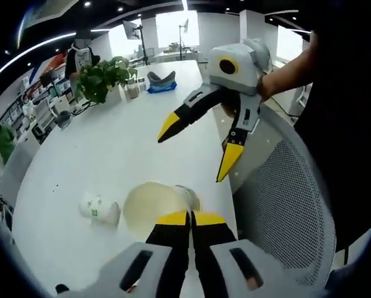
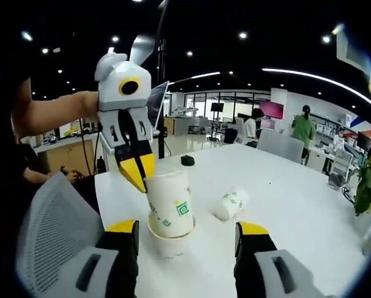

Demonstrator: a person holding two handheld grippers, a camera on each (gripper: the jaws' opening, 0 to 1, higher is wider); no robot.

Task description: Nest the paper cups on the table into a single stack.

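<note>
My left gripper is shut on the rim of a white paper cup with green print, whose open mouth faces the camera. In the right gripper view the left gripper holds this cup tilted slightly, its base inside a second upright cup standing on the white table. A third cup lies on its side nearby. My right gripper is open, its jaws on either side of the nested pair and apart from it. From the left gripper view it hovers open above the table.
A grey mesh chair stands against the table's near edge. A potted plant and small items sit at the far end of the table. A small black object lies behind the cups. People stand in the background.
</note>
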